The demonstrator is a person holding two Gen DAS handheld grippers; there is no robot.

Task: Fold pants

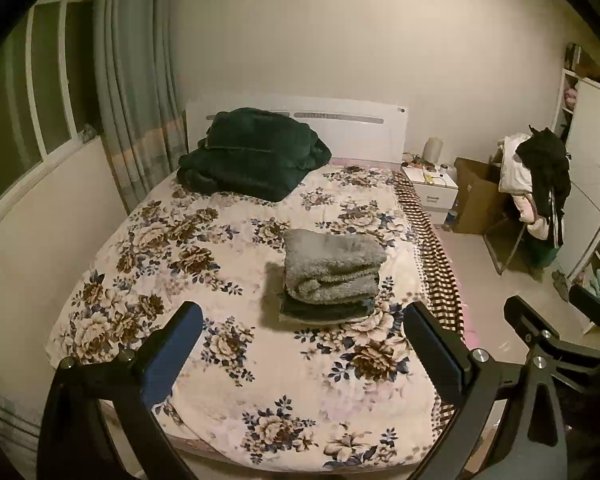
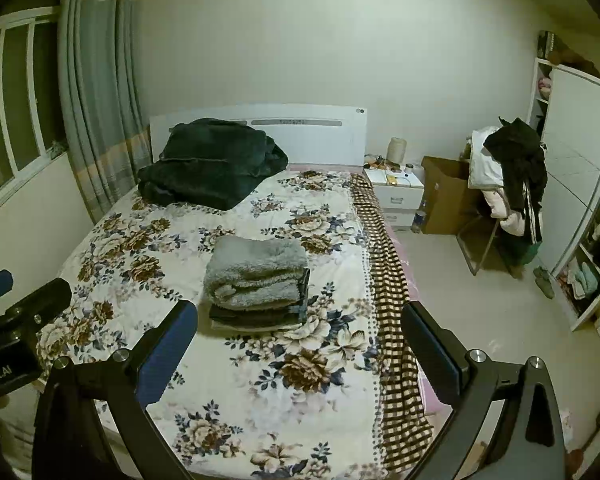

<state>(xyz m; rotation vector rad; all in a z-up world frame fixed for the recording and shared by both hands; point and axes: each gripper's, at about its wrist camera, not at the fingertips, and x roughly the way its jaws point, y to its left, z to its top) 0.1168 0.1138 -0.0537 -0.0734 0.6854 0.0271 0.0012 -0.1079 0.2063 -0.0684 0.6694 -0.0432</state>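
With the grey fleece pants [image 1: 332,268] apparently folded and stacked on the bed [image 1: 228,360], the left gripper [image 1: 302,322] and right gripper [image 2: 300,324] hung back, jaws apart and empty, so fetching another garment seemed next.

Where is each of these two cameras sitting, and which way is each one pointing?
Left wrist view: rides on the left gripper, held above the foot of the bed, facing the headboard; its two open fingers frame the folded pile, and the right gripper shows at the right edge.
Right wrist view: rides on the right gripper, slightly further right, facing the same way; its open fingers show, with the left gripper at the left edge.
Shared: bed, folded pile, dark blanket, nightstand.
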